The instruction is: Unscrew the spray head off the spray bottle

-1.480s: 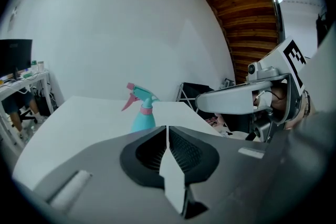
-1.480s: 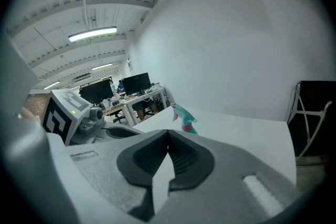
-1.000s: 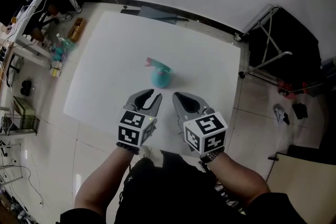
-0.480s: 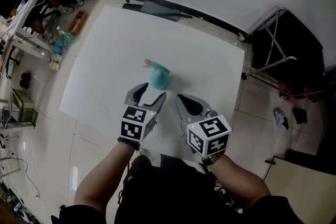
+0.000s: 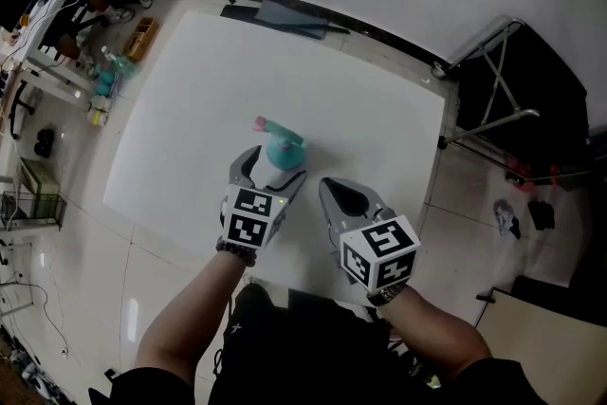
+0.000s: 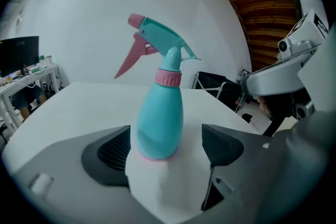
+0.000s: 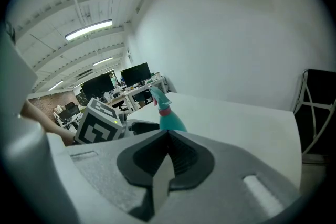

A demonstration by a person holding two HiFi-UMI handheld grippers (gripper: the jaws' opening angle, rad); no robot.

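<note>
Astride spray bottle, left tongs just spread wide, right tongs closed

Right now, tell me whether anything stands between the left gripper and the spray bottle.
Nothing visible does. The left gripper has just been opening its jaws, and the spray bottle stands upright between them on the white table, neither pad touching it.

The right tongs are closed and empty; beyond them stands the teal spray bottle
</note>
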